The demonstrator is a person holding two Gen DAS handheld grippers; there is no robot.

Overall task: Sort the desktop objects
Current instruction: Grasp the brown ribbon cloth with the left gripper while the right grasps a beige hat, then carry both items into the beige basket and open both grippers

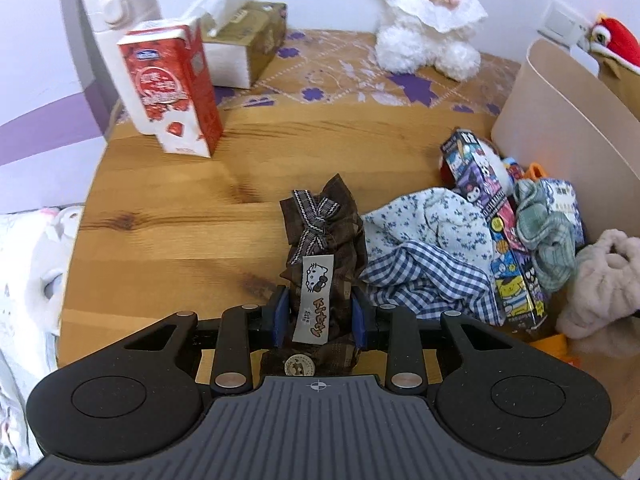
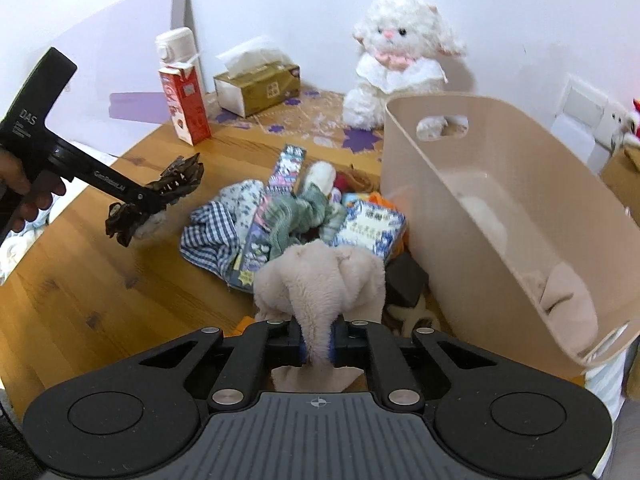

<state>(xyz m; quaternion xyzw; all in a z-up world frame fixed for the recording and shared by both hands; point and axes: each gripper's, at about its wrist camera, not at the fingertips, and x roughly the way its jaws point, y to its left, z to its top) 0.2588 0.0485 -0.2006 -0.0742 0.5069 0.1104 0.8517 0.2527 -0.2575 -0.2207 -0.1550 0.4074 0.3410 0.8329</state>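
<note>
My left gripper (image 1: 320, 316) is shut on a brown plaid scrunchie (image 1: 326, 240) with a bow and a Kitty label, held above the wooden table (image 1: 160, 216). It shows in the right wrist view as a dark bundle (image 2: 176, 184) in the left gripper (image 2: 148, 200). My right gripper (image 2: 318, 344) is shut on a beige fluffy scrunchie (image 2: 320, 276), also seen at the right in the left wrist view (image 1: 604, 280). A pile of cloth items and a cartoon box (image 2: 276, 200) lies beside a beige basket (image 2: 500, 208).
A red milk carton (image 1: 172, 88), a white bottle (image 1: 116, 8) and a tissue box (image 1: 248, 40) stand at the back left. A white plush lamb (image 2: 396, 60) sits by the wall. The basket (image 1: 568, 120) holds something pale inside.
</note>
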